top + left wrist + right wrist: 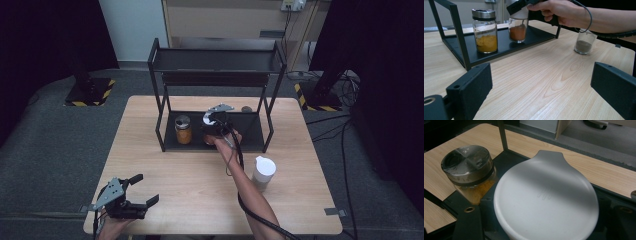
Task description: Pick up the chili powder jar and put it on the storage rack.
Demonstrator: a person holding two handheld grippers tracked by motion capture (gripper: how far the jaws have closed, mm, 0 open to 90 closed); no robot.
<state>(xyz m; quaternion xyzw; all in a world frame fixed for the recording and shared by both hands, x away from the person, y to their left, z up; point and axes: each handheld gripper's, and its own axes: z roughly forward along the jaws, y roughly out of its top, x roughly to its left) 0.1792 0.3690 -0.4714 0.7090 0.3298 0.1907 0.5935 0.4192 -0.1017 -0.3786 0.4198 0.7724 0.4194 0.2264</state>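
Observation:
A black two-tier rack stands on the wooden table. On its lower shelf sits a silver-lidded jar of yellow powder. Beside it a white-lidded jar of orange-red powder rests on the shelf, with my right gripper shut around its lid. My left gripper hovers open over the table's near left corner, nothing between its jaws.
A third jar with a white lid, holding grey-brown powder, stands on the table right of the person's forearm. The rack's upper shelf overhangs the lower one. Cables trail from both grippers.

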